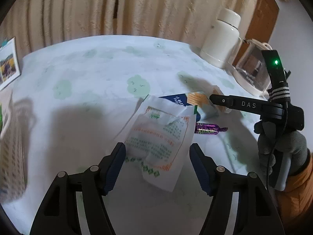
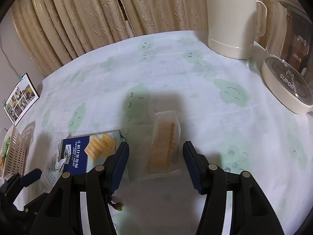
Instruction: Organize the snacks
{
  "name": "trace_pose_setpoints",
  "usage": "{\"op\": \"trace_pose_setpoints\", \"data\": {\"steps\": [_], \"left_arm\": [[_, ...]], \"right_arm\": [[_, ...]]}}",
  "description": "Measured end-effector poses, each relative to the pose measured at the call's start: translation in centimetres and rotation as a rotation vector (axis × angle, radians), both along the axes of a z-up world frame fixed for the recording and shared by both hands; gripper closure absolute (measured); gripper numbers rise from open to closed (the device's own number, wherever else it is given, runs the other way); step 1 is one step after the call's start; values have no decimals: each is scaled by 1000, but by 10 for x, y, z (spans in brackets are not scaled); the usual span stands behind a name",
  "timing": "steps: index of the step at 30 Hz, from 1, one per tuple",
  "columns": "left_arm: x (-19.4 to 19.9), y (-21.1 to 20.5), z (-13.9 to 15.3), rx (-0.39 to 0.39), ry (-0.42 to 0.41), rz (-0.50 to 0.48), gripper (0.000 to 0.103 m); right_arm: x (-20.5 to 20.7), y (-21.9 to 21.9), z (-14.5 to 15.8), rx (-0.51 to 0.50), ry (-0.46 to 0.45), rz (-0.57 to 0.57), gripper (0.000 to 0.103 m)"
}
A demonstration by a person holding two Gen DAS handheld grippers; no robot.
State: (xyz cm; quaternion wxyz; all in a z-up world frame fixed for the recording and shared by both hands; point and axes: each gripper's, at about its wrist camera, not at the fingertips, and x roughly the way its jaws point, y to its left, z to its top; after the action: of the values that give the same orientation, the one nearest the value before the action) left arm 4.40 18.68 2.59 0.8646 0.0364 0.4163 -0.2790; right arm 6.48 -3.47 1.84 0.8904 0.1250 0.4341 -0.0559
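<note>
Beige curtains [image 2: 82, 15] are hung behind a table covered with a white cloth [image 2: 176, 74] printed with pale green smiling clouds. Places are told from the cracker box [image 2: 88, 150], a blue and white pack with square crackers drawn on it. It is laid flat on the cloth, and its long side runs left to right across the right wrist view. Just to the right of the cracker box, a clear wafer pack [image 2: 165, 143] is seen, with its long side pointing away from the camera toward the curtains. The right gripper [image 2: 156, 156] is held wide apart around the near end of the wafer pack, and nothing is gripped by it. The left finger [image 2: 119, 164] looks very close to the edge of the cracker box; whether they touch cannot be told. In the left wrist view, a white paper packet [image 1: 162, 137] with green and orange print is laid partly over the cracker box, with its long side tilted toward the camera. The left gripper [image 1: 157, 154] is spread wide around its near end, and nothing is held. A purple candy [image 1: 209, 130] is placed just beside the cracker box, lying sideways. A white basket [image 2: 15, 152] is seen well to the left of the cracker box. Far behind and to the right, a cream jug [image 2: 232, 19] and a glass kettle [image 2: 289, 72] are stood.
</note>
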Motion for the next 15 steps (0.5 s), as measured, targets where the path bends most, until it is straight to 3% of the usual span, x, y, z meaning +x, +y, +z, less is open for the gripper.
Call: {"op": "trace_pose_setpoints", "data": {"steps": [5, 11, 12, 15], "left_arm": [[11, -17, -7, 113, -20, -44, 31], [17, -22, -15, 142, -36, -24, 32], [17, -22, -15, 148, -40, -19, 35], [16, -22, -15, 152, -57, 5, 53]], "right_arm": [[0, 0, 0, -1, 1, 2, 48], [-1, 2, 0, -20, 1, 6, 48], [-1, 3, 0, -30, 2, 6, 50], [-1, 6, -1, -84, 8, -10, 69]]}}
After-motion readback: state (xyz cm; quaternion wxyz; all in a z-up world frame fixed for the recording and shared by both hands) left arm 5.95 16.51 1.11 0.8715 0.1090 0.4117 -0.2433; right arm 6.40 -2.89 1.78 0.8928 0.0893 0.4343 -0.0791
